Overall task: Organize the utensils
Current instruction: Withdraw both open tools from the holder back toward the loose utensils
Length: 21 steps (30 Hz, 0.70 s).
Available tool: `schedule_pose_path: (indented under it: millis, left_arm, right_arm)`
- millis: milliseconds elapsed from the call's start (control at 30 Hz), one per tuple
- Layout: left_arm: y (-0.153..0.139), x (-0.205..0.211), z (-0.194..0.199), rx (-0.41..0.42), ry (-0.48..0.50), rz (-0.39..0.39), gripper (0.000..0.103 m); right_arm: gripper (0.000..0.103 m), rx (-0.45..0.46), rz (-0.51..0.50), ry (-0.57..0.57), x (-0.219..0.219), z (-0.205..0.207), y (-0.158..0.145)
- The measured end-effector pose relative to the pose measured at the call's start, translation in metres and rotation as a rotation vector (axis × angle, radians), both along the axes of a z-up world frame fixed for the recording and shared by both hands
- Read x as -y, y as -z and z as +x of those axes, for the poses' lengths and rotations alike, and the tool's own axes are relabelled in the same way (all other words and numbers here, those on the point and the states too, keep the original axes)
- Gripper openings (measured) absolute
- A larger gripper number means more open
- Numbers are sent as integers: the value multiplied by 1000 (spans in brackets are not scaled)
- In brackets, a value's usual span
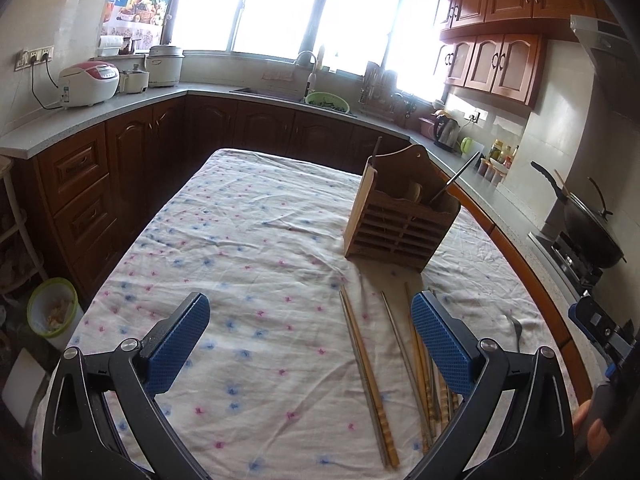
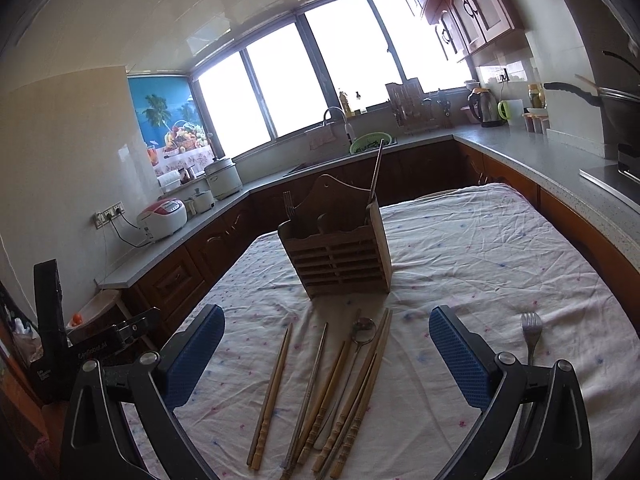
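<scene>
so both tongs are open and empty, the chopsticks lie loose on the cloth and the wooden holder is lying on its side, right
Not quite: the wooden holder stands upright, as the right wrist view shows. The rest holds: left tongs and right tongs are open and empty, and the chopsticks lie loose on the cloth.

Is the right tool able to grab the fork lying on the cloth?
Probably yes. The right tool is open and holds nothing, and the fork lies alone on the cloth just beside its right finger, with nothing over it. It needs a small shift to the right.
</scene>
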<state>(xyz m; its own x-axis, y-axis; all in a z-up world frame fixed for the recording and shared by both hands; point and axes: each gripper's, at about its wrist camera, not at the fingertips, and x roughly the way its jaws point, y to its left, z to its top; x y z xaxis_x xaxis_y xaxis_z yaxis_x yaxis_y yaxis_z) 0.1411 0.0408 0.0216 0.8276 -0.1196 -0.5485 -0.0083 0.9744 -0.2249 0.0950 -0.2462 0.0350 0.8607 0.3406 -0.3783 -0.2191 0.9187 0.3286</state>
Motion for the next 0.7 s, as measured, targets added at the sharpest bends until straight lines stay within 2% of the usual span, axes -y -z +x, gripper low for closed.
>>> schedule_pose_path:
  millis: [433,700]
  left_arm:
    - [10,11,7,-56,33,18,103]
    - [25,21,31,-139,62,66,103]
  right_arm:
    - [103,-53,7,20,8,3,14]
    - [103,-89,-4,30,8,16,20]
